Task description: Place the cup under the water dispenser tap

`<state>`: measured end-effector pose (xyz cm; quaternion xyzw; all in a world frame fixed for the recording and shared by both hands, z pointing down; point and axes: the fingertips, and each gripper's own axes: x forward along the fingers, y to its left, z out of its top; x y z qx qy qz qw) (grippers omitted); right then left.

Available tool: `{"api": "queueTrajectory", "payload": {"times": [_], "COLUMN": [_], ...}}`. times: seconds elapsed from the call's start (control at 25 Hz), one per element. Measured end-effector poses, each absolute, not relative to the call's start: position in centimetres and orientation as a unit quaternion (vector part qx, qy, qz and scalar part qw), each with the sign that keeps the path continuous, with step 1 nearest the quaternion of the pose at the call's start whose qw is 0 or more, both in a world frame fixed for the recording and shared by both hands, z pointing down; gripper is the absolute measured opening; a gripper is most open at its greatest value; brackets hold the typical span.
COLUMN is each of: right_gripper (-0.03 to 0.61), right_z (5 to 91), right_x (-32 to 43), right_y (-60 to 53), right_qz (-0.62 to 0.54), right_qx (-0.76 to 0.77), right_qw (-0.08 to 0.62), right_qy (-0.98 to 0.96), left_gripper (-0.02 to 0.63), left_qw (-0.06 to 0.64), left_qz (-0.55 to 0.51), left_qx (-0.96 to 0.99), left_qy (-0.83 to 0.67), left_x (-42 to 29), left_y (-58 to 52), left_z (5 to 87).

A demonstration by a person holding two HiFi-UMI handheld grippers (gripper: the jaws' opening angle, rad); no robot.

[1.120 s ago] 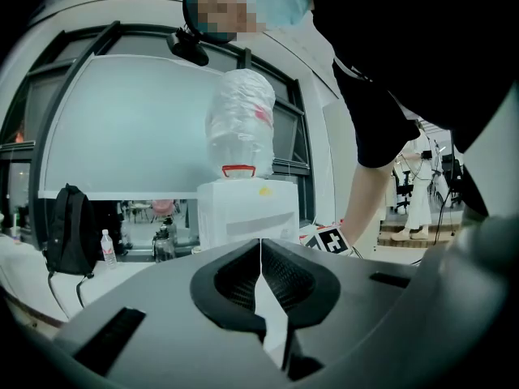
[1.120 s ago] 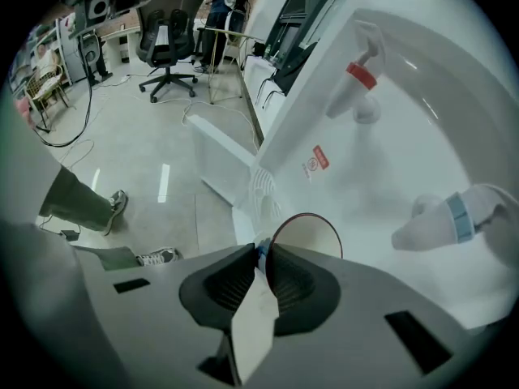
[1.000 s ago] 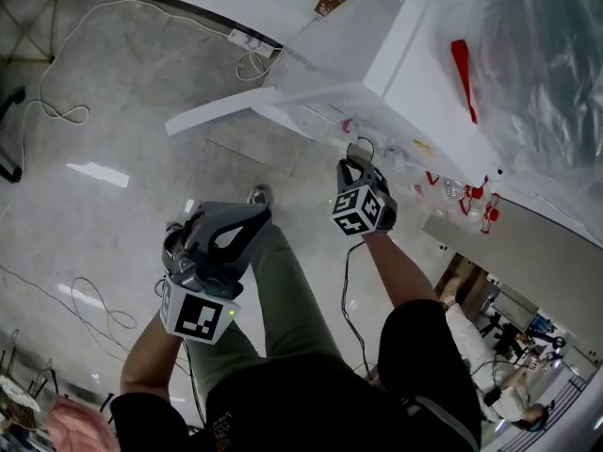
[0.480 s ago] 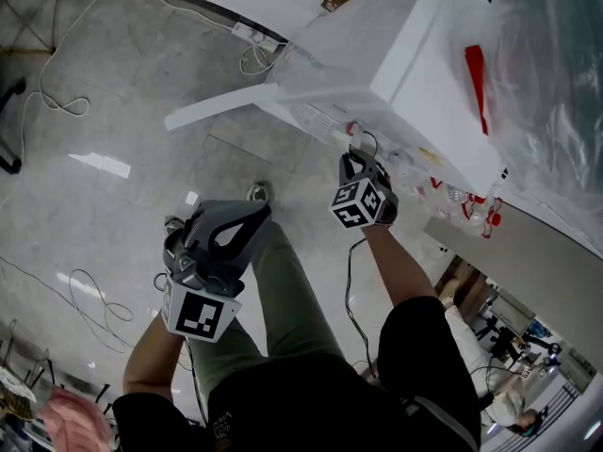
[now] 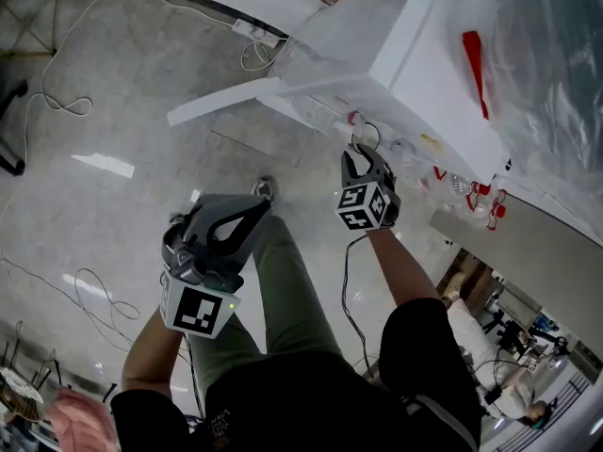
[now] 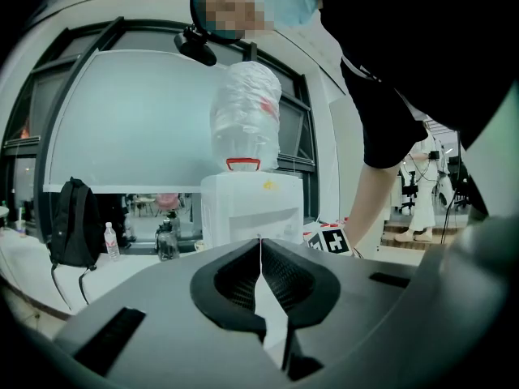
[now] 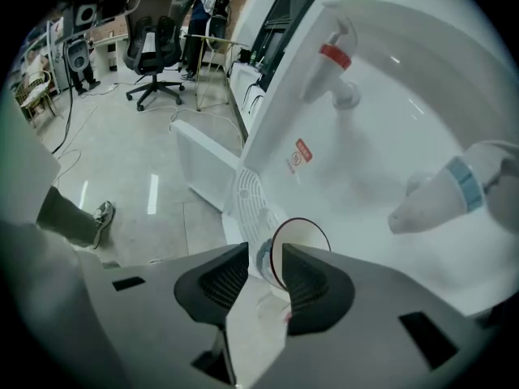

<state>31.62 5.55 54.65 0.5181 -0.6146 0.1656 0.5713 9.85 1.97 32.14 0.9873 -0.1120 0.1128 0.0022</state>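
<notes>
We see a white dispenser (image 7: 389, 128) with one red-banded tap (image 7: 335, 55) and one blue-banded tap (image 7: 444, 194), and a clear, dark-rimmed cup (image 7: 304, 235).

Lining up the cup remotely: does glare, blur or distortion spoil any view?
Head view: sharp, glare streaks on the floor. Left gripper view: fisheye, dark corners, bright window behind the dispenser. Right gripper view: curved lines, white dispenser front washed out, cup rim clear.

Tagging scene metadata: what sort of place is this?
Probably an office or lab workspace: a bottled water dispenser, wheeled office chairs in the background, and a power strip lying on a polished floor.
</notes>
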Motion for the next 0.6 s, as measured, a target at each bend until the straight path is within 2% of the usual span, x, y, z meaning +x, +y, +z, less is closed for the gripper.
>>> {"api": "queueTrajectory", "payload": {"times": [0.32, 0.6], "right_gripper": [0.124, 0.126], "right_z": [49.8, 43.5], "right_x": [30.6, 27.3], "right_y": [7.2, 9.4], "right_qz": [0.179, 0.194], "right_qx": [0.582, 0.635], "right_qw": [0.520, 0.446], "right_qy": [-0.599, -0.601], "left_gripper": [0.020, 0.021], "left_qw": [-0.011, -0.026], "left_qz": [0.113, 0.097], "left_qx": [0.988, 0.991], "left_qy": [-0.103, -0.089], "left_x": [8.5, 7.1], "left_y": [2.9, 4.7], "left_z": [28.2, 23.4]}}
